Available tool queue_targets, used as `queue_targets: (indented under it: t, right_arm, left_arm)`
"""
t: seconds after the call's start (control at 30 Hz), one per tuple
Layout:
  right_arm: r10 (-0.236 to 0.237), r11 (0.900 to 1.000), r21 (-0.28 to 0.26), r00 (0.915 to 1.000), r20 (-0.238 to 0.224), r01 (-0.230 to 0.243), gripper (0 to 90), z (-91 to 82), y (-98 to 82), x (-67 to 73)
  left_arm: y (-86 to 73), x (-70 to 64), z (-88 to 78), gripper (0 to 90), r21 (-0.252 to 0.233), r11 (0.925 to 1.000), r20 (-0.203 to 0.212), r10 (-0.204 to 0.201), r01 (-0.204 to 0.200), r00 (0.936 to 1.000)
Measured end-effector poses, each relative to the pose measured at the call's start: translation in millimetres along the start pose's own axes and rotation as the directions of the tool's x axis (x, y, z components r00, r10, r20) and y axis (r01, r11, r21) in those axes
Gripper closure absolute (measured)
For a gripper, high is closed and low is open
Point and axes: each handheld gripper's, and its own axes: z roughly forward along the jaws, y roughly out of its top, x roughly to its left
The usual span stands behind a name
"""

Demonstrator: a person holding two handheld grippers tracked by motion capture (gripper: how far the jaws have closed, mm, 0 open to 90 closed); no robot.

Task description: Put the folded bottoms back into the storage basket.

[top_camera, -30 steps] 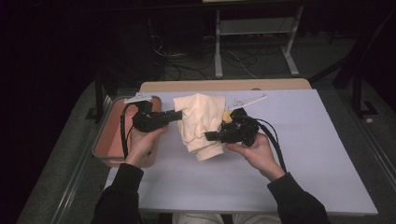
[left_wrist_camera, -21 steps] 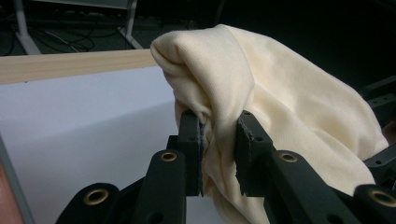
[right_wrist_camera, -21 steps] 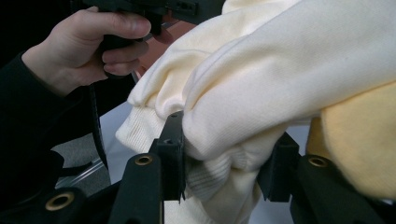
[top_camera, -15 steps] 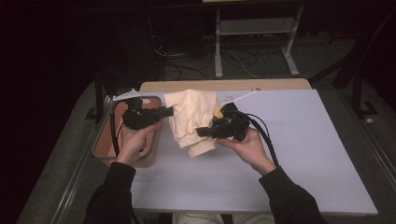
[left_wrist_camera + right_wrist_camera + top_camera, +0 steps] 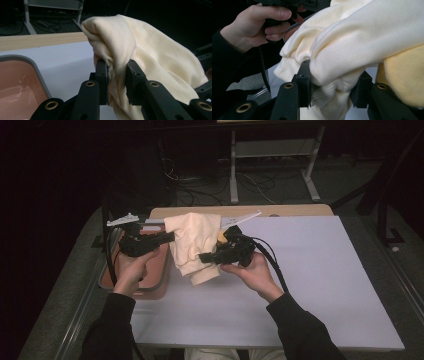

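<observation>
I have the left hand-held gripper (image 5: 167, 237) clamped on a fold of the cream garment (image 5: 195, 245); in the left gripper view both black jaws pinch the cloth (image 5: 140, 57) tight, with a bunched ridge rising above them. The right hand-held gripper (image 5: 204, 256) grips a thicker roll of the same garment, its jaws set wider around a ribbed cuff (image 5: 287, 68) and the bulk of the fabric. The garment hangs between the two grippers, lifted off the desk (image 5: 310, 270), its lower end drooping just below the right gripper's jaws.

Edges: directly beneath the left gripper lies a reddish tray (image 5: 155, 275) with a grey rim, sitting at the left border of the desk; its rounded corner (image 5: 37, 72) shows just beside the left jaw. Beyond both grippers, the far wooden edge (image 5: 295, 210) of the desk runs close behind the garment.

Open room: to the outer side of the right gripper the white desk surface stretches bare toward its right and near borders. My left hand (image 5: 254, 22) shows past the garment in the right gripper view.
</observation>
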Motion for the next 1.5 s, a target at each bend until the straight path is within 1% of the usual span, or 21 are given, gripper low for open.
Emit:
queue_targets:
  t: [0.47, 0.6, 0.87, 1.17, 1.4, 1.5]
  right_arm:
    - [-0.012, 1.0, 0.01, 0.9998, -0.014, 0.012, 58.1, 17.8, 13.1, 6.2]
    - [-0.018, 1.0, 0.011, 0.9997, -0.017, 0.018, 58.1, 23.3, 16.3, 7.7]
    - [-0.025, 1.0, 0.013, 0.9994, -0.025, 0.025, 58.1, 34.2, 22.6, 11.4]
    - [-0.018, 1.0, 0.004, 0.9993, -0.032, 0.018, 58.0, 44.8, 29.8, 12.7]
    - [-0.017, 1.0, 0.003, 0.9993, -0.033, 0.017, 57.8, 53.3, 38.3, 15.2]
    - [-0.018, 1.0, -0.001, 0.9993, -0.032, 0.018, 57.8, 57.7, 42.0, 15.9]
  left_arm:
    - [1.0, 11.7, -15.6, 73.8, -0.013, 0.9999, -0.031, -0.011, 0.01, 0.9995]
    - [1.6, 14.0, -20.7, 73.8, -0.011, 0.9999, -0.048, 0.0, 0.0, 0.9988]
    - [2.6, 20.2, -29.9, 73.8, -0.017, 0.9999, -0.068, -0.006, 0.005, 0.9977]
    - [7.8, 27.5, -38.2, 73.8, -0.02, 0.9998, -0.089, -0.007, 0.006, 0.996]
    - [11.0, 37.3, -44.4, 73.8, -0.029, 0.9994, -0.092, -0.024, 0.021, 0.9955]
    - [13.8, 40.5, -47.3, 73.8, -0.028, 0.9994, -0.1, -0.025, 0.022, 0.9946]
